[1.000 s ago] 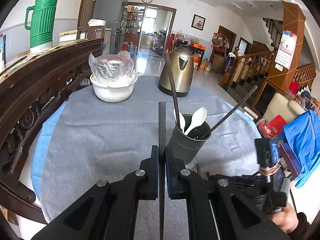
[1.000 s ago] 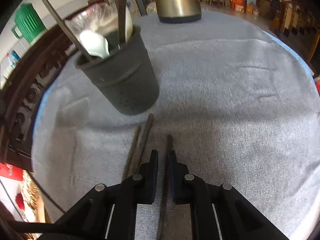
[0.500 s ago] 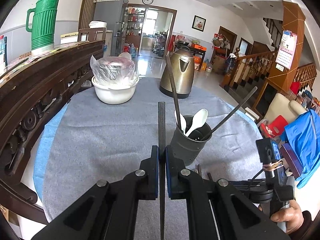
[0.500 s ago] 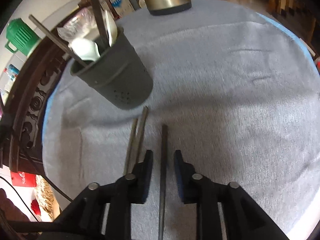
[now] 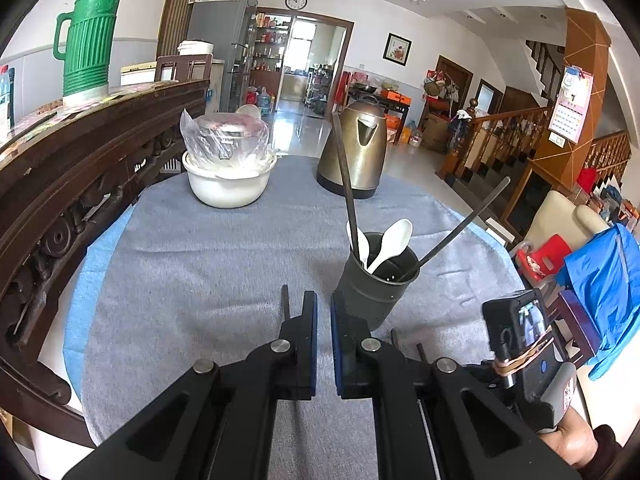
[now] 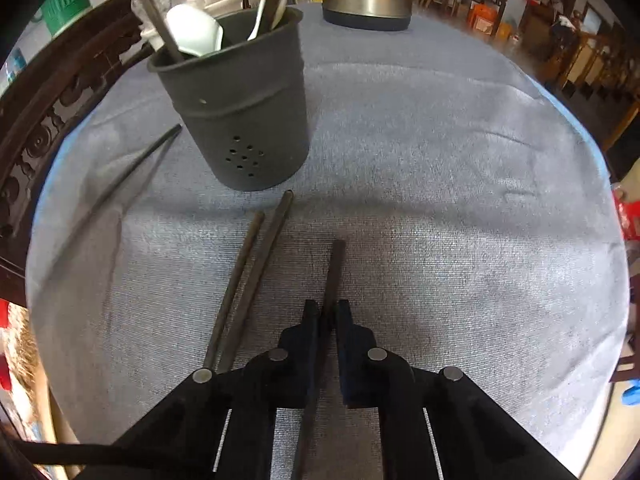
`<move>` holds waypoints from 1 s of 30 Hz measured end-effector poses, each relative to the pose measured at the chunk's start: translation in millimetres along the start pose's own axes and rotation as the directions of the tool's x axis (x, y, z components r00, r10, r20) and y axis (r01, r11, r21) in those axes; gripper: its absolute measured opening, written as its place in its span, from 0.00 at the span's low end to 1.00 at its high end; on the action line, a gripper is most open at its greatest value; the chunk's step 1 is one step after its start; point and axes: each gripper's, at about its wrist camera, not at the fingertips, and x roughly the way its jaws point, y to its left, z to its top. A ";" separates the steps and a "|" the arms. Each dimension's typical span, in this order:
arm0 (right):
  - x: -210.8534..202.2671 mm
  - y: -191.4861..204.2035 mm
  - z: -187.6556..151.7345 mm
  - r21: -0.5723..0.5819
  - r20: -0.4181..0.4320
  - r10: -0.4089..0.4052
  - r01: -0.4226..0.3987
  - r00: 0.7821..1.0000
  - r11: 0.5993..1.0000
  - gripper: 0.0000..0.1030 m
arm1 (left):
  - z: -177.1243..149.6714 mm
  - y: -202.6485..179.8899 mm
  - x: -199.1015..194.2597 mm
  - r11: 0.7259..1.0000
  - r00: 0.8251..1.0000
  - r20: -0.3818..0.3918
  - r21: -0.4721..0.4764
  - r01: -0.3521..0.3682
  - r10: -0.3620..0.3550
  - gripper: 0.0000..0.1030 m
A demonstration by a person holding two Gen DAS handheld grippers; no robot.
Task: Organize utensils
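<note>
Jaws on the right gripper (image 6: pixel 328 316) have just been closing and now pinch a chopstick (image 6: pixel 334 272) lying flat on the cloth (image 6: pixel 440 160), lower centre; left gripper (image 5: pixel 324 312) is closed and empty.
Pickup step, I reckon: next means lifting it and tipping it upright into the holder (image 6: pixel 240 120), upper left.

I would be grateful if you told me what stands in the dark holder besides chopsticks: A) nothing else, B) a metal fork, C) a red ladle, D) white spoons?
D: in the left wrist view white spoons lean inside the dark holder next to two chopsticks.
</note>
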 end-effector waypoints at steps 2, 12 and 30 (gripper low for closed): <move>-5.5 -8.9 -1.5 0.032 0.018 0.026 -0.027 0.999 0.999 0.08 | 0.3 0.1 -0.2 1.000 1.000 0.003 0.006 -0.002 0.002 0.06; -41.7 -31.6 0.0 0.105 0.110 0.124 -0.136 0.986 0.985 0.08 | -0.8 54.2 50.1 0.996 0.980 -0.188 -0.052 -0.072 0.061 0.07; -27.0 -53.5 -0.7 0.151 0.105 0.184 -0.199 0.977 0.968 0.08 | 3.6 49.6 195.6 0.997 0.875 -0.476 0.050 -0.067 0.083 0.22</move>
